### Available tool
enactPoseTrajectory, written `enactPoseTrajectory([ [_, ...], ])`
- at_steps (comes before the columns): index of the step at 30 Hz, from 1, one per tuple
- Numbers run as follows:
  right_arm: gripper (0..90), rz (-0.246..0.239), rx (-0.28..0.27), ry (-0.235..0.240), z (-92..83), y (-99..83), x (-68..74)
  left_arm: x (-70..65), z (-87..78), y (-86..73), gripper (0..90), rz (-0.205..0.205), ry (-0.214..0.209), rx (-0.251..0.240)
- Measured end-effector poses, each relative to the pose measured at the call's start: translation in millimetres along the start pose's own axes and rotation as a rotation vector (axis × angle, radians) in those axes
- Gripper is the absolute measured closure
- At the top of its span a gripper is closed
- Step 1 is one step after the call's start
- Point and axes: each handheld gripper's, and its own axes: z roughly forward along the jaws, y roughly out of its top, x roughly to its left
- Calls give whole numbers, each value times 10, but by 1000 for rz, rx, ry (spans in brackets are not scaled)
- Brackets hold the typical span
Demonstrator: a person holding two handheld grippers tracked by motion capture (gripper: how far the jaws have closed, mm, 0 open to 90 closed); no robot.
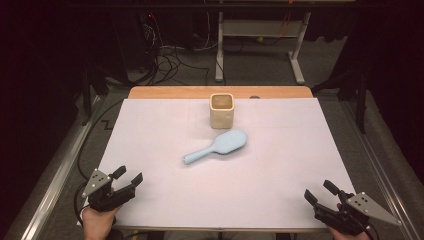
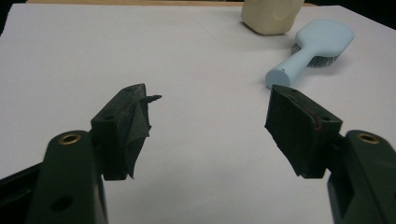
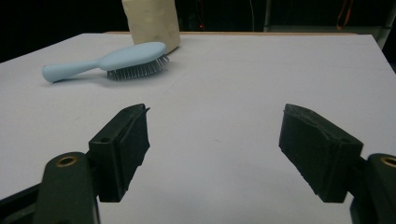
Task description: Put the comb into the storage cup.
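Observation:
A light blue hairbrush [image 1: 218,146] lies bristles down near the middle of the white table cover [image 1: 150,130], its handle pointing to the near left. Just behind it stands a cream square cup [image 1: 222,110], upright and open at the top. My left gripper [image 1: 127,177] rests open at the near left corner, far from the brush. My right gripper [image 1: 320,191] is open at the near right corner. The left gripper view has the hairbrush [image 2: 312,50] and the cup [image 2: 270,16] ahead to the right. In the right gripper view the hairbrush [image 3: 112,62] and cup [image 3: 152,23] lie ahead to the left.
The wooden table edge [image 1: 220,92] runs along the far side. Beyond it on the floor are cables [image 1: 170,57] and a white desk frame [image 1: 260,45]. Metal rails [image 1: 55,170] flank the table on both sides.

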Motion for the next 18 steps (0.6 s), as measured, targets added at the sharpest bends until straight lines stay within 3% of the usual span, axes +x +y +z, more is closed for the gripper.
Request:
enactPoseTrajectory([
  [18, 249, -1, -3, 6, -32, -9, 8, -14, 38, 15, 320, 5, -7, 4],
])
